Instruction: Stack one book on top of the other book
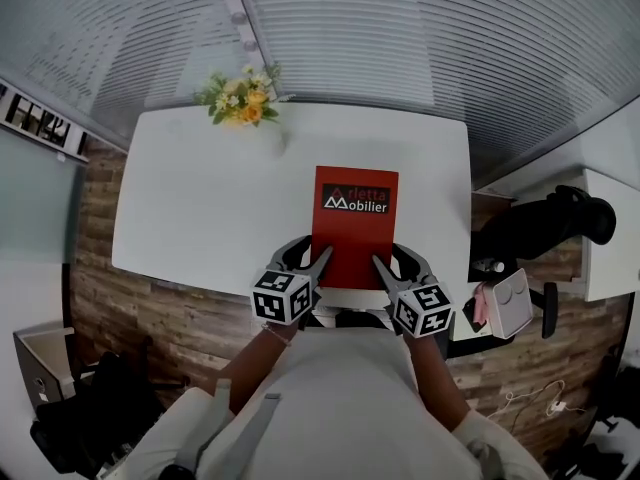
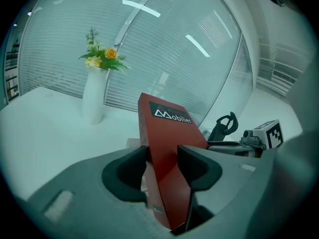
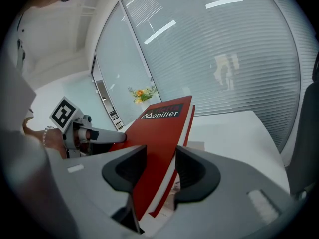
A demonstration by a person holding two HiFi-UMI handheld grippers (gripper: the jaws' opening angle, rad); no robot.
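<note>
**A:** Where's the red book [image 1: 355, 223]?

**B:** Over the table [image 1: 200, 198], on its 6 o'clock side, with the flowers [image 1: 240, 98] off at 11. The left gripper [image 2: 160, 158] has its fingers clamped on the book's 7 o'clock corner and the right gripper [image 3: 160, 168] on the 5 o'clock corner. Only the book's thickness holds each pair apart.

**A:** How will it handle?

**B:** Stiff boards, probably some weight, and a smooth cover that may slip. Held only at the near end, the far end likely wants to droop, so mid-edge at 9 and 3 seems steadier. A pale thing [image 1: 345, 294] lies beneath, but I can't tell if it's the other book.

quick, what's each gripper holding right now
left gripper: closed on the red book
right gripper: closed on the red book too
</note>
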